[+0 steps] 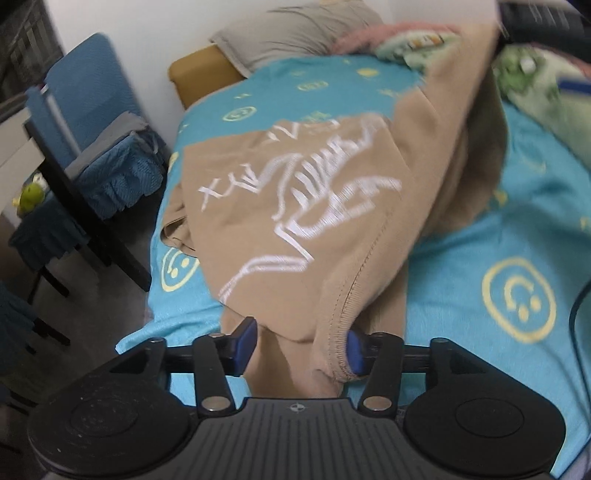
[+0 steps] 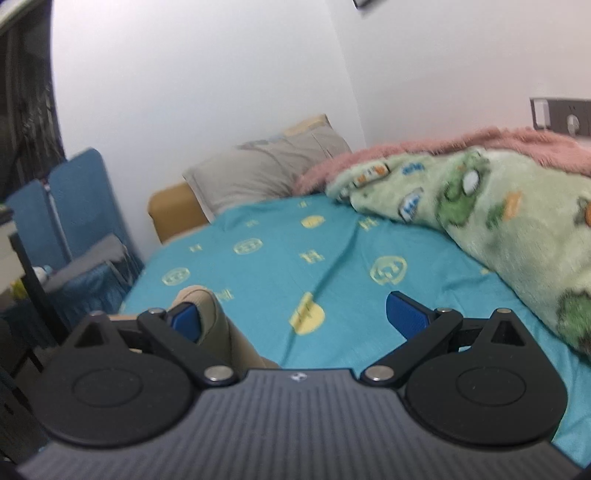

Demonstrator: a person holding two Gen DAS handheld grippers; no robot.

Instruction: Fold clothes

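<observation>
Tan shirt on the teal bed, both claws spread.

Left wrist: blue chair off left of the left gripper, grey pillow far ahead; tan shirt stretching away and rightward, white print up, ribbed collar between spread fingers, not clamped. Right wrist: green blanket ahead-right of the right gripper; fingers wide apart, tan fabric draped over the left pad, teal sheet beyond.
</observation>
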